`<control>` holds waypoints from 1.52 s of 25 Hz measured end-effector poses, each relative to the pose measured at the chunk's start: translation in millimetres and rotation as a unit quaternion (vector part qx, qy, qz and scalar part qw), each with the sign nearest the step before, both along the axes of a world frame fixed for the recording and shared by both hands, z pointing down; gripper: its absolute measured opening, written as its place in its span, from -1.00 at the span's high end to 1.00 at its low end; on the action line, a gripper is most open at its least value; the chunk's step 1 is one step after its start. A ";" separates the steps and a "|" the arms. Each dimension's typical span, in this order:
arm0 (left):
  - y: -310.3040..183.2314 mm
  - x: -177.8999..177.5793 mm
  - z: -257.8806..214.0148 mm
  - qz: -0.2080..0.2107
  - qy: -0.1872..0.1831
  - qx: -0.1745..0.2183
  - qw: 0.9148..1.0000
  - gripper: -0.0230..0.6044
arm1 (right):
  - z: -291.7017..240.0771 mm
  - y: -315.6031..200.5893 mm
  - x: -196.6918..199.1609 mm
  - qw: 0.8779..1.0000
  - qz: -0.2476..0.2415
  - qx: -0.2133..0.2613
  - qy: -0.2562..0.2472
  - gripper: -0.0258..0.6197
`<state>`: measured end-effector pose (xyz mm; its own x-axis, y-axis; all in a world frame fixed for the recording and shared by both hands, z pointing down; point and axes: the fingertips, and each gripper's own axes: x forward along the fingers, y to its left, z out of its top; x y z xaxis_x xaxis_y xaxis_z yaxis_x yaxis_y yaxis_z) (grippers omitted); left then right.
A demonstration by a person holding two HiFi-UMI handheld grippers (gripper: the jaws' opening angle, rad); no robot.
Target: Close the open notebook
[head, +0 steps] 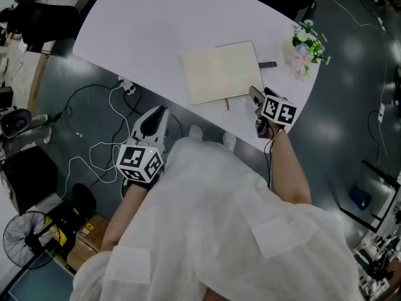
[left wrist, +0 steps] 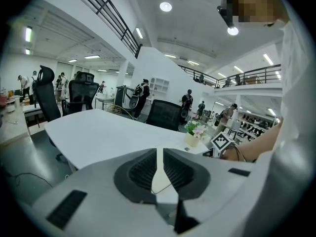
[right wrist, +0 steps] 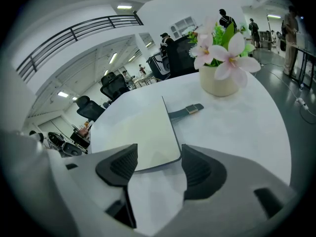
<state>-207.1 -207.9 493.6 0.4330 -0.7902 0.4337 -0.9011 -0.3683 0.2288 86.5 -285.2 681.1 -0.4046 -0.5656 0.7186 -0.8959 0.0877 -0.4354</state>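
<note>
The cream notebook [head: 222, 72] lies flat on the white table [head: 144, 24], showing one plain face with its cover down. My right gripper [head: 256, 96] is open at the notebook's near right corner. In the right gripper view that corner of the notebook [right wrist: 140, 132] lies just ahead of the gap between the right gripper's [right wrist: 159, 162] pads, and nothing is held. My left gripper [head: 156, 115] hangs off the table's near edge over the floor, its jaws together and empty. In its own view the left gripper [left wrist: 159, 168] points across the table [left wrist: 98, 132].
A small pot of pink and white flowers [head: 305, 44] stands at the table's right end, also large in the right gripper view [right wrist: 219, 58]. A dark strap with a metal buckle [right wrist: 185, 110] lies beside the notebook. White cables [head: 106, 140] and a fan [head: 25, 237] sit on the floor at left.
</note>
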 end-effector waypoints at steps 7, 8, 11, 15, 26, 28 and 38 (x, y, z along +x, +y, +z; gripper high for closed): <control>-4.3 -4.7 -9.4 -0.001 0.006 0.013 1.000 0.82 | -45.1 -4.9 -14.0 0.998 -0.014 0.055 0.010 0.05; -5.0 -4.8 -10.6 -0.001 0.006 0.015 1.000 0.82 | -50.6 -5.4 -17.0 0.998 -0.021 0.062 0.014 0.05; -5.4 -5.2 -14.8 0.000 0.009 0.021 1.000 0.82 | -67.9 -4.8 -28.1 0.996 -0.037 0.083 0.017 0.05; -3.8 -7.5 -20.1 -0.001 0.010 0.028 1.000 0.82 | -93.1 -1.2 -46.8 0.992 -0.057 0.113 0.011 0.05; 2.1 -25.1 -29.5 -0.017 0.012 0.041 0.999 0.82 | -119.8 21.4 -122.5 0.978 -0.150 0.140 -0.022 0.11; 2.7 -28.1 -29.8 -0.021 0.012 0.042 0.999 0.82 | -118.8 25.5 -135.9 0.976 -0.168 0.136 -0.030 0.11; 8.9 -51.3 -31.2 -0.047 0.014 0.044 0.998 0.82 | -109.2 44.0 -183.2 0.965 -0.233 0.113 -0.048 0.12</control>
<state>-258.4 -199.0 462.4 0.3669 -0.8618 0.3502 -0.9261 -0.3027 0.2253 -96.7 -241.2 571.9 -0.7111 -0.4445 0.5448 -0.6932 0.5730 -0.4372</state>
